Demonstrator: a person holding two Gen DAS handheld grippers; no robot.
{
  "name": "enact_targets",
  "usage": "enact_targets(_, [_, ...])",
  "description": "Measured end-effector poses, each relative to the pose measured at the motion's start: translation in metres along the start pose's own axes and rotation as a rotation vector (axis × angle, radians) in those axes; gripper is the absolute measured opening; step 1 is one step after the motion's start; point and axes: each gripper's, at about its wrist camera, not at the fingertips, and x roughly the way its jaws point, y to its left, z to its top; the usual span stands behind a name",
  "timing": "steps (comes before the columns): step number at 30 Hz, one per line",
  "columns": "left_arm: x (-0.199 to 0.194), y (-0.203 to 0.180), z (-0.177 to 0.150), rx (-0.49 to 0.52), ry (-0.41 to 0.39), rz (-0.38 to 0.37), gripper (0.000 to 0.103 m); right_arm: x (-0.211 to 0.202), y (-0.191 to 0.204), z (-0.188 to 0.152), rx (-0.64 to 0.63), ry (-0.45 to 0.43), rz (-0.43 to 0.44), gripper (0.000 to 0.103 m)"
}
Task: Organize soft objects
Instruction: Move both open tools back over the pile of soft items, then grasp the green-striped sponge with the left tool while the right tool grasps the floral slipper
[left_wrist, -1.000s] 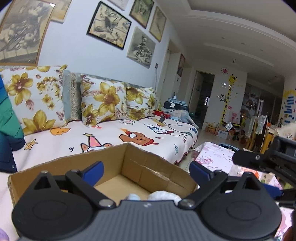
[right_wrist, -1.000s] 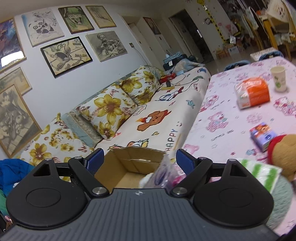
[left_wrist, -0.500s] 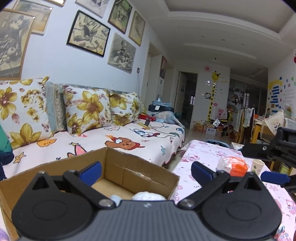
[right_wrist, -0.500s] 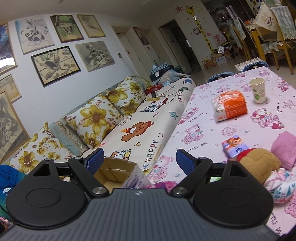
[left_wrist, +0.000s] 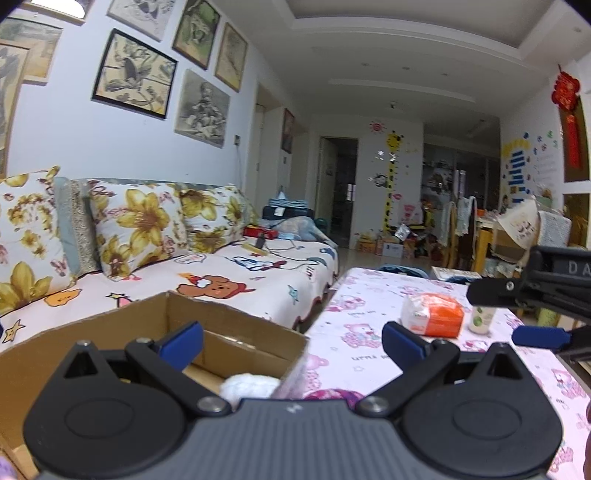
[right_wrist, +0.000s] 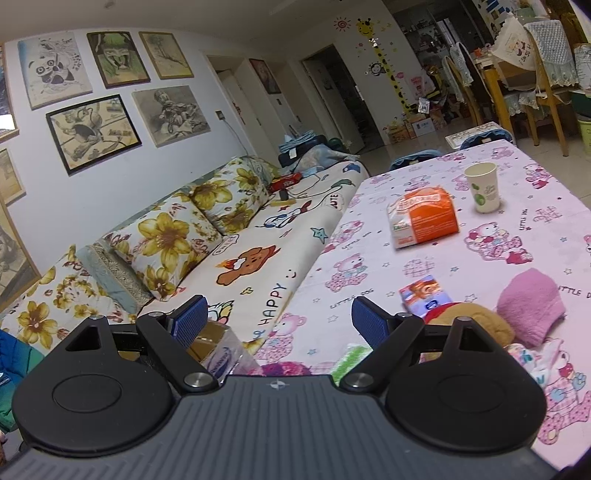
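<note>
— What moved?
— Both grippers swung from the open brown cardboard box (left_wrist: 236, 332) toward the pink teddy-print tablecloth (right_wrist: 424, 266).
— The soft things?
— Fluffy white toy (left_wrist: 248, 386) in the box; brown plush bear (right_wrist: 476, 320) and pink cloth (right_wrist: 530, 301) on the table.
— Fingers?
— Left gripper (left_wrist: 291, 338), right gripper (right_wrist: 279, 319) — wide apart, holding nothing.

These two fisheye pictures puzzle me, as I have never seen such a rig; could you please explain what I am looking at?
No robot arm here: a person holds one two-finger claw in each hand, each with a camera looking forward along its blue-padded fingers. One picture is from the left claw, the other from the right claw. Both are open and hold nothing. Under the left claw sits a cardboard box with something white and fluffy inside. On the table with the pink bear cloth lie an orange packet, a paper cup, a small box, a brown plush toy and a pink soft cloth. A sofa stands beside it.
</note>
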Motion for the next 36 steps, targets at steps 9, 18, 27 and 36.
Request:
enact_targets(9, [0.003,-0.016,-0.006,0.038,0.022,-0.061,0.102,-0.001,-0.003,-0.005,0.003,0.001,-0.041,0.103])
enact_targets(18, [0.007,-0.036,-0.015,0.106,0.061,-0.145,0.102,-0.006,-0.007,-0.005,0.013,-0.005,-0.080,0.103])
enact_targets(27, [0.015,-0.059,-0.028,0.181,0.133,-0.253,0.102,-0.008,-0.013,-0.008,0.039,-0.010,-0.124,0.103])
enact_targets(36, [0.031,-0.080,-0.043,0.295,0.234,-0.320,0.102,-0.007,-0.018,-0.015,0.071,0.011,-0.157,0.103])
